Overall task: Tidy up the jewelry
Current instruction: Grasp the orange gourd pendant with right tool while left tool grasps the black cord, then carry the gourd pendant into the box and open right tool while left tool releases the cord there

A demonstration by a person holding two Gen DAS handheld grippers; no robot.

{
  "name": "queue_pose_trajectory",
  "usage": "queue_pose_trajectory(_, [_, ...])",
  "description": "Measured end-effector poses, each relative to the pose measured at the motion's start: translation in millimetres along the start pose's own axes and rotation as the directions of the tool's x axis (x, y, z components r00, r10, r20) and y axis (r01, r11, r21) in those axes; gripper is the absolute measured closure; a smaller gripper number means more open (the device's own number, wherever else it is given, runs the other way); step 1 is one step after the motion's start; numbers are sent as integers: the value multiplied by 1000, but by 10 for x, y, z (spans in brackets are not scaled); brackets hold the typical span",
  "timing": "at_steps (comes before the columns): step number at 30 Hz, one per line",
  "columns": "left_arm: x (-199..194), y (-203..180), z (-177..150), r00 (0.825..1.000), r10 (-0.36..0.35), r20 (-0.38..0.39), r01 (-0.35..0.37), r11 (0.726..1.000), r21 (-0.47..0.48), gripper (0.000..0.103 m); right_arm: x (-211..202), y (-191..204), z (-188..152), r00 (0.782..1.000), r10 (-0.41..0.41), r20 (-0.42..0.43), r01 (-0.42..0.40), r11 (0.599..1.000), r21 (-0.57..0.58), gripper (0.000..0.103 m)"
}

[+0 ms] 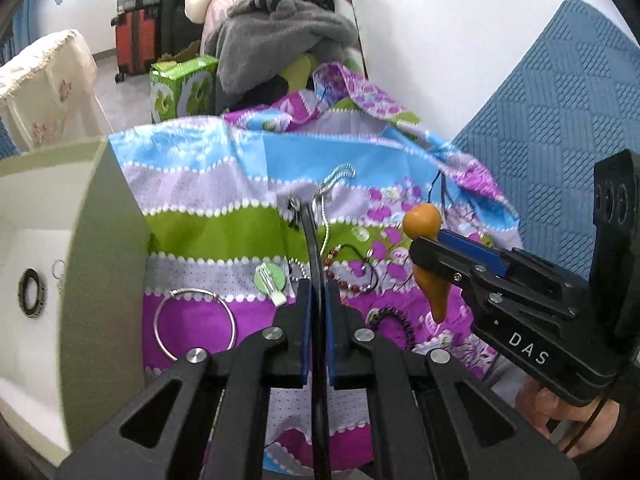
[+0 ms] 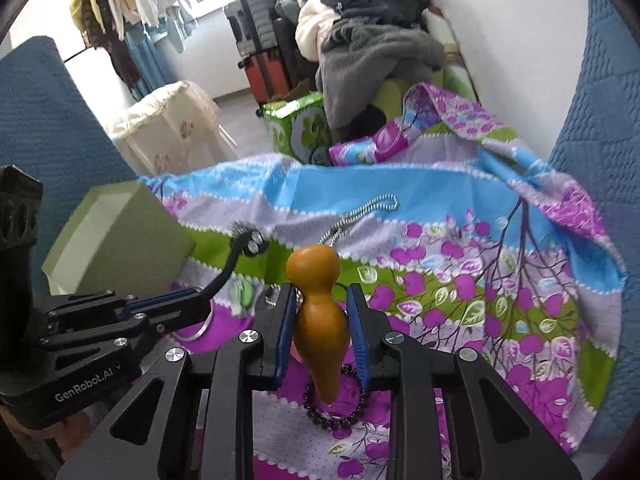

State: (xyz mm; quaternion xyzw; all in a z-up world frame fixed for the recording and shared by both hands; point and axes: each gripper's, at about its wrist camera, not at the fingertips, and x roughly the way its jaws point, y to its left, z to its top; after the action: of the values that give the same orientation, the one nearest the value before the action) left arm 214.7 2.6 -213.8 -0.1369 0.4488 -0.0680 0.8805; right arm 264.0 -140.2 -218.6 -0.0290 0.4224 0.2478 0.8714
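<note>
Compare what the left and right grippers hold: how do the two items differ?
The left gripper pinches a thin, black, curved hair clip with a decorated tip; the right gripper clamps a fat, orange, smooth gourd. The hair clip sits edge-on between nearly closed jaws; the gourd keeps its jaws wider. Both are lifted above the floral cloth.

The left gripper (image 1: 318,300) clamps a black hair clip (image 1: 310,228); the right gripper (image 1: 430,246) grips an orange gourd (image 1: 424,220) above the cloth (image 1: 200,184).

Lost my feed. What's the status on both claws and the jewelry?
Left claw shut on black headband. Right claw shut on orange gourd. Box open at left, ring inside. Bangle, chain, beads loose on cloth. Nothing blocking.
</note>
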Motion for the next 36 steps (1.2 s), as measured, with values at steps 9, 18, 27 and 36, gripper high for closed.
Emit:
queue_pose_trajectory(9, [-478, -18, 124, 998, -3, 69, 5, 1000, -24, 98, -433, 76, 159, 998, -21, 52, 19, 999, 35, 79])
queue_pose_trajectory(18, [-1174, -45, 340, 985, 44, 167, -42, 999, -19, 98, -958, 317, 449, 993, -10, 114, 7, 1000, 22, 80])
queue_pose_trajectory(27, [-1800, 148, 577, 964, 97, 249, -95, 995, -19, 97, -1364, 785, 908, 978, 39, 204, -28, 998, -55, 79])
queue_pose_trajectory(36, [-2246, 679, 598, 930, 186, 316, -159, 981, -108, 98, -1287, 1476, 1186, 968, 136, 213, -103, 982, -160, 79])
